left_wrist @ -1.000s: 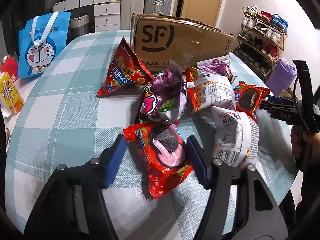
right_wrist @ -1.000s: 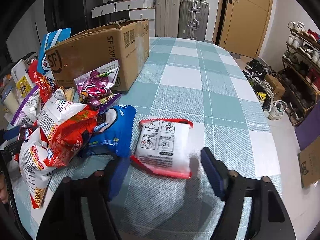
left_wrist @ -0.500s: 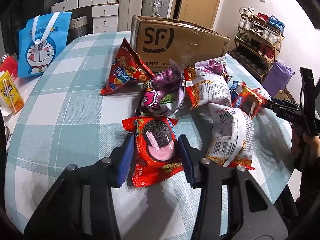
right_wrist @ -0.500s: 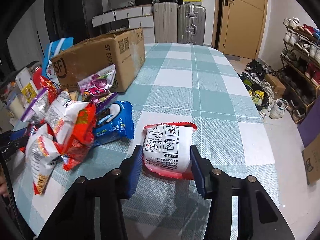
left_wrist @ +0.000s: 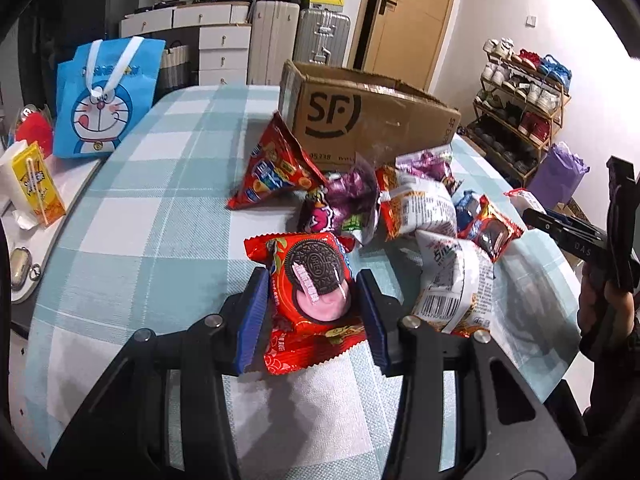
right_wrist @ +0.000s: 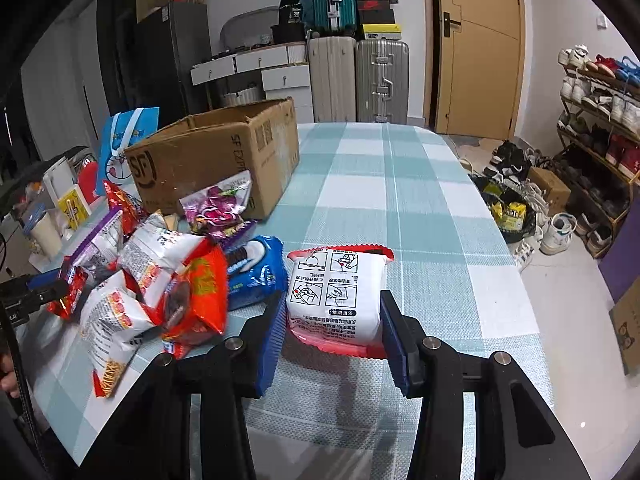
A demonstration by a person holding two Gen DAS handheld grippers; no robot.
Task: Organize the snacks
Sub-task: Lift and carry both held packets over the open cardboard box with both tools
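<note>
Left gripper (left_wrist: 314, 316) – jaws just closed, clamping the red foil Oreo cookie packet (left_wrist: 310, 292). Right gripper (right_wrist: 332, 332) – jaws just closed, clamping the white red-edged snack pouch (right_wrist: 338, 296); both packets sit above the teal checked tablecloth (right_wrist: 400, 200).

White walls, tan wooden door (right_wrist: 476, 48), silver hard-shell suitcases (right_wrist: 382, 80), white drawer cabinet (left_wrist: 222, 54), loaded metal shoe rack (right_wrist: 600, 120).

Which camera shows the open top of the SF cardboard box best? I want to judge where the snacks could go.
The right wrist view: the cardboard box shows its open top edge, raised flaps and two sides. The left wrist view shows the cardboard box mostly as its printed front wall and upper rim. Neither view shows its interior.
</note>
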